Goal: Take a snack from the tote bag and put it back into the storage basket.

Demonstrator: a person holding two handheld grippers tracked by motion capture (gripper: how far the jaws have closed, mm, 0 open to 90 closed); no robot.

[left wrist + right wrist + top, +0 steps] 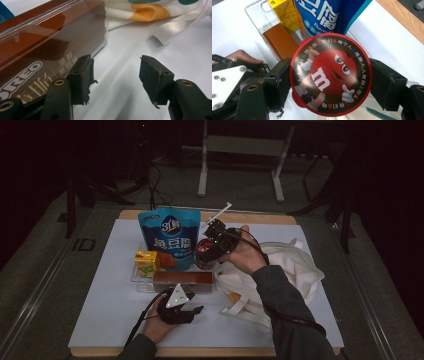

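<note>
Presently, a round red M&M's tin (330,75) is clamped between the pads of the right tongs (209,247) and is held above the counter (115,320), just beside the blue snack pouch (169,237) and above the clear tray (253,10) with the yellow juice box (147,262). The left tongs (115,77) are released, nothing being gripped, and are rested on the counter beside the brown Oreo box (47,47). A white tote bag (295,265) is seen lying to the right.
</note>
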